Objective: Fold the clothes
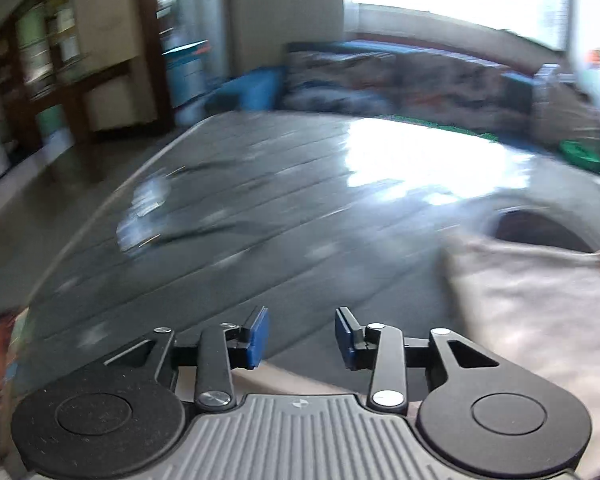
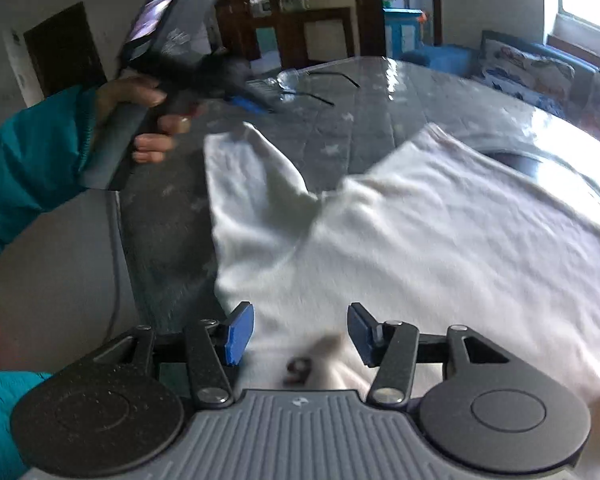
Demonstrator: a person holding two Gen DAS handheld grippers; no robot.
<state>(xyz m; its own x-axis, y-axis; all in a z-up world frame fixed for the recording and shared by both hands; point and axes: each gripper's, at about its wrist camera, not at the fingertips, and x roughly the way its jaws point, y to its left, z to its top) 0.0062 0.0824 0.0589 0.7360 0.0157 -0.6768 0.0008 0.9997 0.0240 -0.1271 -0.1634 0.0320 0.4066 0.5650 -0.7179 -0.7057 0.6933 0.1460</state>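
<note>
Both sets of fingers apart, empty: right gripper (image 2: 301,334) over white garment (image 2: 440,232), left gripper (image 1: 302,338) above bare surface (image 1: 260,216). Risk: glossy top, cloth could slide or bunch w/ a one-sided pinch; frames blurred, aim uncertain.

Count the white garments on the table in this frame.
1. A single white garment lies spread on the glass-topped table, below the right hand-held gripper; its edge shows at right in the left wrist view. Any others would be outside both views.
</note>
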